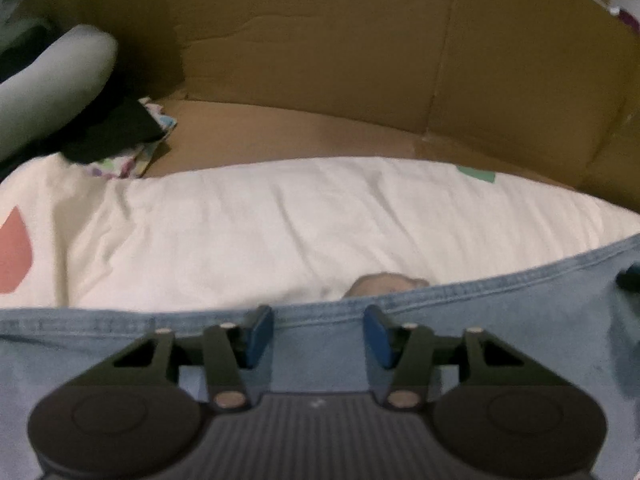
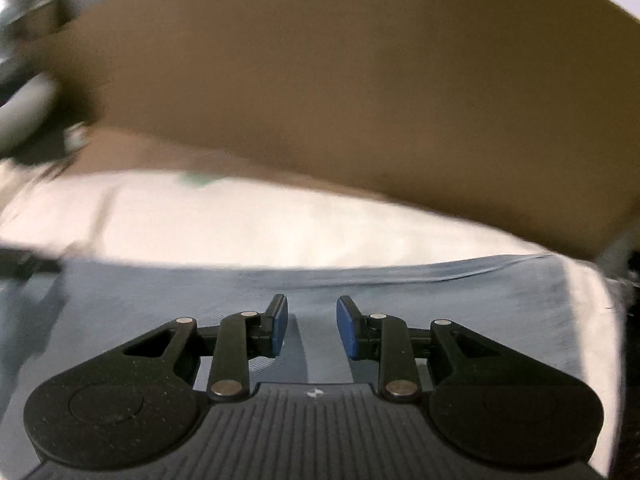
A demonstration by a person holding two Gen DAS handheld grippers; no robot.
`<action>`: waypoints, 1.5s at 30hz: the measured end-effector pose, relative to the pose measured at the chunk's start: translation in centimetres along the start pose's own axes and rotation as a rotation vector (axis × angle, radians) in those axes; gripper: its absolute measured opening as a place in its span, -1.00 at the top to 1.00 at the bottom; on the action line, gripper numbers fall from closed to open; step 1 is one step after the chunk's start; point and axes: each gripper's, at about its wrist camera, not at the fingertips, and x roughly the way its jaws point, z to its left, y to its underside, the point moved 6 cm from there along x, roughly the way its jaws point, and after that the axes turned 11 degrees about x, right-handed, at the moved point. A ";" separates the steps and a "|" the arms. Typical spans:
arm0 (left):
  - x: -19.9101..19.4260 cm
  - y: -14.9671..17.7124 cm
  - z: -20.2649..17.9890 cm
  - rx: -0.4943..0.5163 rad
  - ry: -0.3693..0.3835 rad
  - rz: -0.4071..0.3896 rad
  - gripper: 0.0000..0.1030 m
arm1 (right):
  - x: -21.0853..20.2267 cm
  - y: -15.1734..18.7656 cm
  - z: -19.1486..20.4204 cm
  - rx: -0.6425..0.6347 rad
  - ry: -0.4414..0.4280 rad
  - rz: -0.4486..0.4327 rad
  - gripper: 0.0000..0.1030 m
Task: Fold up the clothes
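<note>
A light blue garment point(image 1: 320, 356) with a stitched hem lies flat over a white sheet point(image 1: 260, 232) that carries coloured patches. My left gripper point(image 1: 318, 330) hovers open just above the garment's hem, nothing between its blue pads. A small crumpled bump point(image 1: 384, 282) pokes up at the hem just beyond the fingers. In the right wrist view the same blue garment point(image 2: 360, 288) spreads under my right gripper point(image 2: 312, 324), which also stands open and empty over the cloth. This view is blurred by motion.
Brown cardboard walls point(image 1: 360, 40) rise behind the sheet and turn a corner at the right point(image 1: 436, 92). A pale rolled object point(image 1: 52, 76) and dark and patterned cloth point(image 1: 120, 140) lie at the far left. Cardboard point(image 2: 360, 100) fills the right wrist view's background.
</note>
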 end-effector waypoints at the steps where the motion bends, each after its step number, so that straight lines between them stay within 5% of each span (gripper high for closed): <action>1: -0.5 0.3 0.6 -0.005 -0.003 -0.007 -0.05 | -0.1 0.6 1.0 -0.014 -0.029 0.009 0.34; 7: -3.8 2.0 4.7 0.001 -0.051 -0.039 -0.06 | 0.7 2.8 5.4 -0.063 -0.109 0.059 0.34; 13: -7.3 4.9 10.8 -0.089 -0.159 -0.056 -0.19 | 1.8 3.4 6.7 -0.067 -0.080 0.079 0.33; 22: -9.0 8.6 22.3 -0.276 -0.332 -0.060 -0.07 | 3.4 1.6 7.3 -0.068 -0.036 0.086 0.34; 37: -5.0 9.2 28.9 -0.507 -0.312 -0.060 -0.05 | 5.1 0.1 8.1 -0.051 0.000 0.053 0.34; 45: -6.4 8.7 30.6 -0.509 -0.281 -0.007 -0.09 | 5.4 -0.2 8.0 -0.017 -0.001 0.064 0.34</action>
